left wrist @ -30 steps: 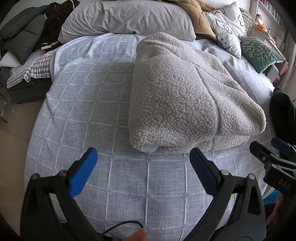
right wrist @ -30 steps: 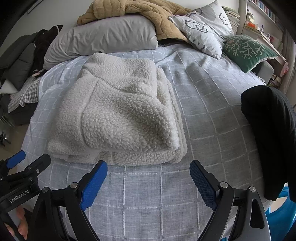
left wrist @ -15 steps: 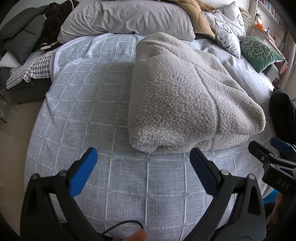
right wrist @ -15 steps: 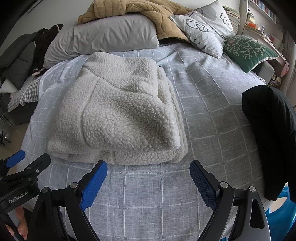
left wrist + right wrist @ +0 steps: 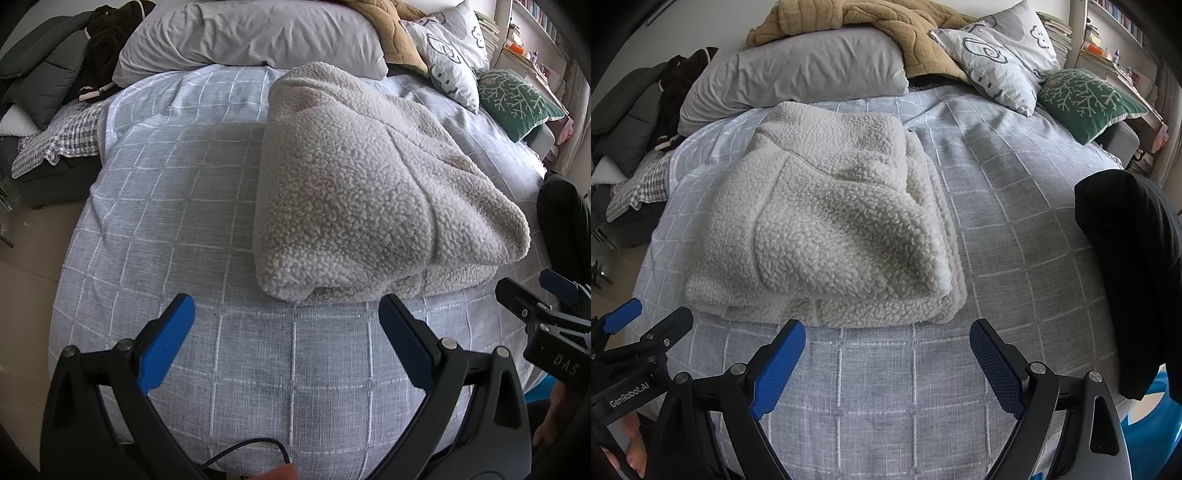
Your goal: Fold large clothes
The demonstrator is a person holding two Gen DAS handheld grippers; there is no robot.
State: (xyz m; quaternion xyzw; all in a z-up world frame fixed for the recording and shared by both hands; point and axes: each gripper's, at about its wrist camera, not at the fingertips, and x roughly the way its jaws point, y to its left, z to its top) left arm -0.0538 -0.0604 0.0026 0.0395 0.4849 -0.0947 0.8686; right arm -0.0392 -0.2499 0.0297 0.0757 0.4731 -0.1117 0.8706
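A cream fleece garment (image 5: 362,192) lies folded into a thick rectangle on the grey checked bed cover (image 5: 177,192); it also shows in the right wrist view (image 5: 827,229). My left gripper (image 5: 286,314) is open and empty, just short of the garment's near left corner. My right gripper (image 5: 886,339) is open and empty, just short of the garment's near right edge. Each gripper shows at the edge of the other's view: the right one (image 5: 546,314), the left one (image 5: 635,328).
Pillows (image 5: 798,70), a tan blanket (image 5: 886,22) and a green cushion (image 5: 1086,96) lie at the head of the bed. A black garment (image 5: 1134,258) hangs at the right edge. Dark clothes (image 5: 44,81) are piled to the left. Shelves (image 5: 1115,37) stand far right.
Almost nothing differs; both grippers stay open in front of the folded garment, with only a slight drift of the views.
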